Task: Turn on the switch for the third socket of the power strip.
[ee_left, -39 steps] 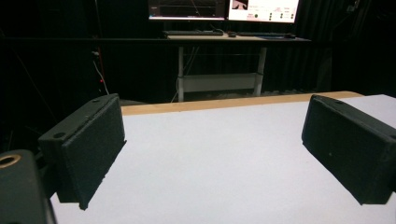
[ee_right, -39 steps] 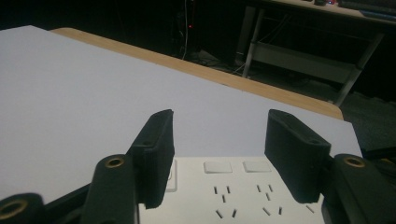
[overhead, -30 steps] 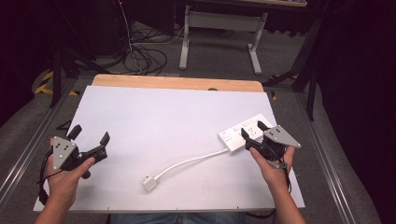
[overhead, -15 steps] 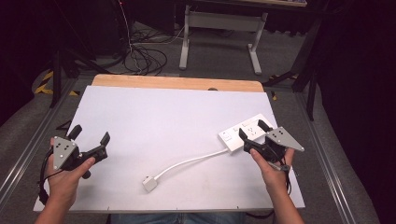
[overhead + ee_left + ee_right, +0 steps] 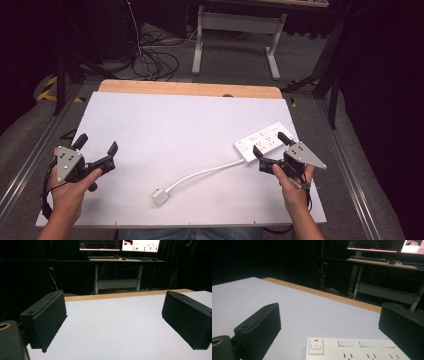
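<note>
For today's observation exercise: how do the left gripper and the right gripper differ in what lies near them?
The right gripper sits at the white power strip, jaws just opened, straddling its near end; the left gripper faces only bare white table. Both are open and hand-held.

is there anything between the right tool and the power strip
Nothing visible does. The right tool sits right at the near side of the power strip, its jaws just opened wide with only bare white table around. In the right gripper view the power strip lies directly ahead between the jaws, untouched.
</note>
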### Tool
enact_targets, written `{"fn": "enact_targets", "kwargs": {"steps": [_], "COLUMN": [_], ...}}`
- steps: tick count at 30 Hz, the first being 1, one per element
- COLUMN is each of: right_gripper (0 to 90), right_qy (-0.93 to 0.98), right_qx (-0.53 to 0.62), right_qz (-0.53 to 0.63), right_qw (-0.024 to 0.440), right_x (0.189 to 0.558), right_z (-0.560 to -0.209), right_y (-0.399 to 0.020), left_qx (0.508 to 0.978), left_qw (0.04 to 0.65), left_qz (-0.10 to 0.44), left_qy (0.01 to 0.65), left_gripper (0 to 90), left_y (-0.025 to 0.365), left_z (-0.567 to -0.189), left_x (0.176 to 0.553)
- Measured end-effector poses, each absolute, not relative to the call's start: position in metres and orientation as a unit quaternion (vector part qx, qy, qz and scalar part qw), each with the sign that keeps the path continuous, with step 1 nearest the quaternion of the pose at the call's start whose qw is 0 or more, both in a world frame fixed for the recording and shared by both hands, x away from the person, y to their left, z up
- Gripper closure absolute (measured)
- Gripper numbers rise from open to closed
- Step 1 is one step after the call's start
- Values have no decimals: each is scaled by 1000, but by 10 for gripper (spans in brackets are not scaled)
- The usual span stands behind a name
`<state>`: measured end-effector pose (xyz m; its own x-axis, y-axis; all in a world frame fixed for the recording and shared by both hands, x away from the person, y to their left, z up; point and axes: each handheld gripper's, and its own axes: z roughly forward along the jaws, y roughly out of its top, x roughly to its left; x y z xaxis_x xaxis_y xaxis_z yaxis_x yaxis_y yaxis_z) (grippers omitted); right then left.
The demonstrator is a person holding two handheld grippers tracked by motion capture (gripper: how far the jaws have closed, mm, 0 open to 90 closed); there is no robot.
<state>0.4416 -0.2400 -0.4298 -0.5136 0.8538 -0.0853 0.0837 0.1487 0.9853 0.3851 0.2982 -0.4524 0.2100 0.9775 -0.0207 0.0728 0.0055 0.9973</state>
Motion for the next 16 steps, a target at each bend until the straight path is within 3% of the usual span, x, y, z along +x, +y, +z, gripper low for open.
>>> {"fn": "enact_targets", "kwargs": {"steps": [16], "right_gripper": [45], "right_qy": [666], "right_qx": [354], "right_qz": [555], "right_qw": [350], "right_x": [443], "right_z": [-432], "right_y": [-242], "left_qx": [567], "left_qw": [534], "left_qz": [422], "left_qy": [465], "left_gripper": [50], "left_y": [298], "left_z": [-453], "left_x": [386]}}
